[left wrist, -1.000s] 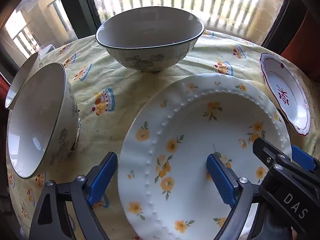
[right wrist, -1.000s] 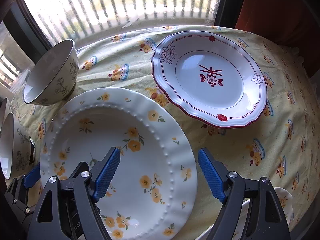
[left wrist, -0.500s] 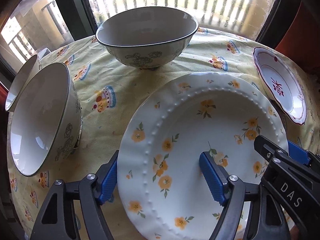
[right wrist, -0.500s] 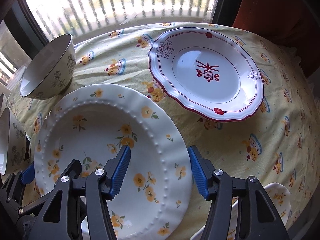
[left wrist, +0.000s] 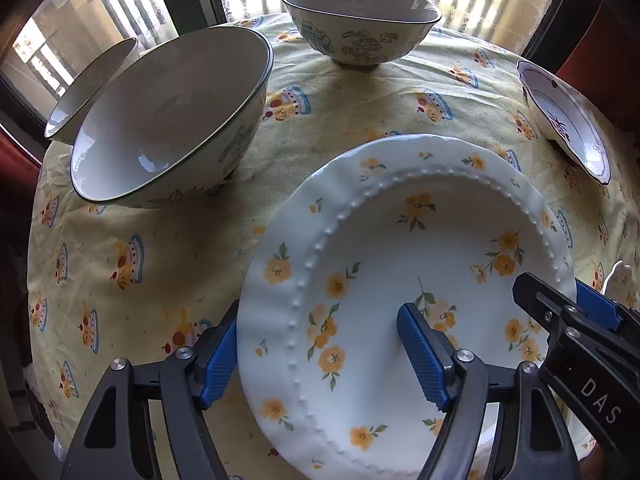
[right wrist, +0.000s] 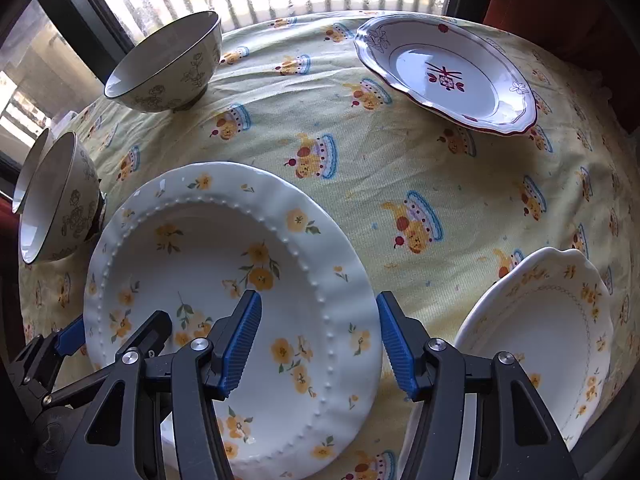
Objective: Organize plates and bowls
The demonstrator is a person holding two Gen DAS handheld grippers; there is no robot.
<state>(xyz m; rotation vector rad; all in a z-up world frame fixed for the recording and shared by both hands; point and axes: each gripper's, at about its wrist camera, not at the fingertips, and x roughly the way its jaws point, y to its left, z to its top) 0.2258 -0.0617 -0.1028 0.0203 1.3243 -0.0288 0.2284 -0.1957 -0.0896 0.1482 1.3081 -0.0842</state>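
Note:
A white plate with yellow flowers [left wrist: 404, 280] lies at the near middle of the table; it also shows in the right wrist view [right wrist: 224, 292]. My left gripper [left wrist: 320, 352] is open and straddles the plate's left rim, one finger outside, one over the well. My right gripper [right wrist: 318, 340] is open and straddles its right rim the same way. Neither pinches it. A red-trimmed plate [right wrist: 448, 76] sits far right. A second flowered plate [right wrist: 544, 336] sits near right. Bowls stand at left [left wrist: 168, 120] and at the far middle [left wrist: 360, 28].
A third bowl [left wrist: 88, 88] stands behind the left one at the table's left edge. The yellow patterned tablecloth [right wrist: 360, 168] covers the round table. A window with bars runs along the far side.
Both grippers have pulled back and lowered around the flowered plate's opposite rims, their fingers narrowing somewhat. The second flowered plate has come into the right wrist view.

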